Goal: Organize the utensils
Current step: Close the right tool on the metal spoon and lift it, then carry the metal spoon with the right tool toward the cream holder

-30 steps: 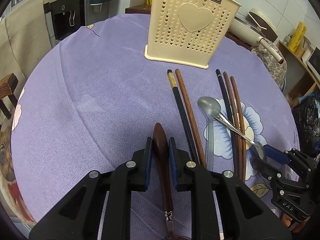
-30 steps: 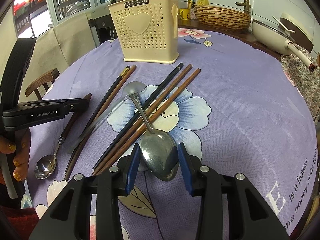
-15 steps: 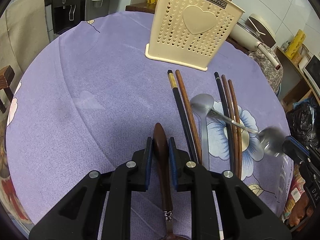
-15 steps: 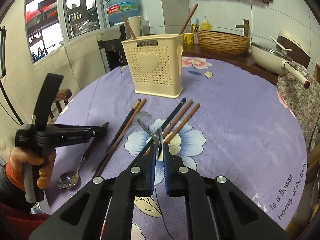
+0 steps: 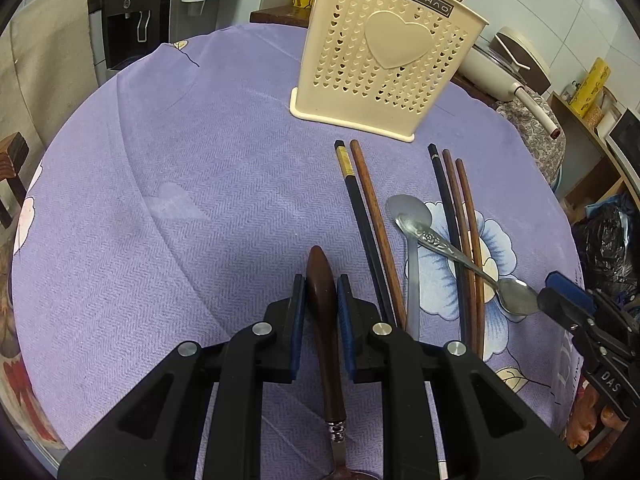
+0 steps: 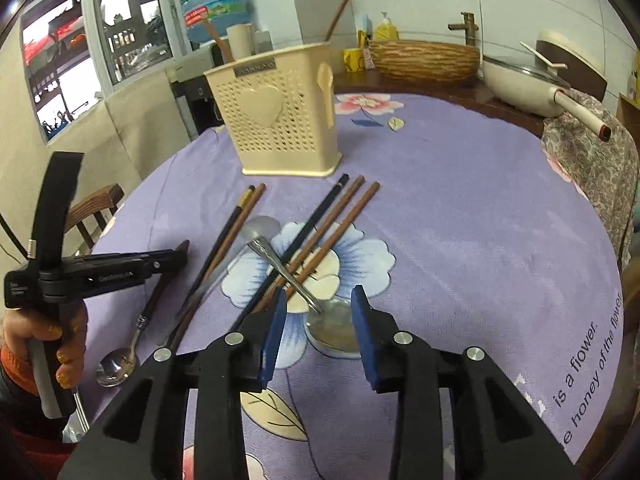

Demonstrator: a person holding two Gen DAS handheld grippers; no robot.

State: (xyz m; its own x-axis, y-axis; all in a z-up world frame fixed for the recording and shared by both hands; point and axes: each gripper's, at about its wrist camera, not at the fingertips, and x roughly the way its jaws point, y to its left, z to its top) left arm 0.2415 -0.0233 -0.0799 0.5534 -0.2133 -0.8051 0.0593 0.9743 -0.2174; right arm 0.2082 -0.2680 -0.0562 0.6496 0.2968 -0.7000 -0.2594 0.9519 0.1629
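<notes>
My left gripper is shut on the dark wooden handle of a spoon lying on the purple cloth; its steel bowl shows in the right wrist view. My right gripper is open, its blue pads either side of the bowl of a steel spoon that rests across the chopsticks. The same spoon shows in the left wrist view. A cream perforated utensil holder stands upright at the far side, also seen in the right wrist view.
Several dark and brown chopsticks and a flat steel scoop lie in front of the holder. A cream pan and a wicker basket sit beyond the round table. A wooden chair stands at the left.
My right gripper had closed on the steel spoon and lifted it; now it is open and the spoon lies back across the chopsticks. My left gripper has stayed shut on the wooden handle.
</notes>
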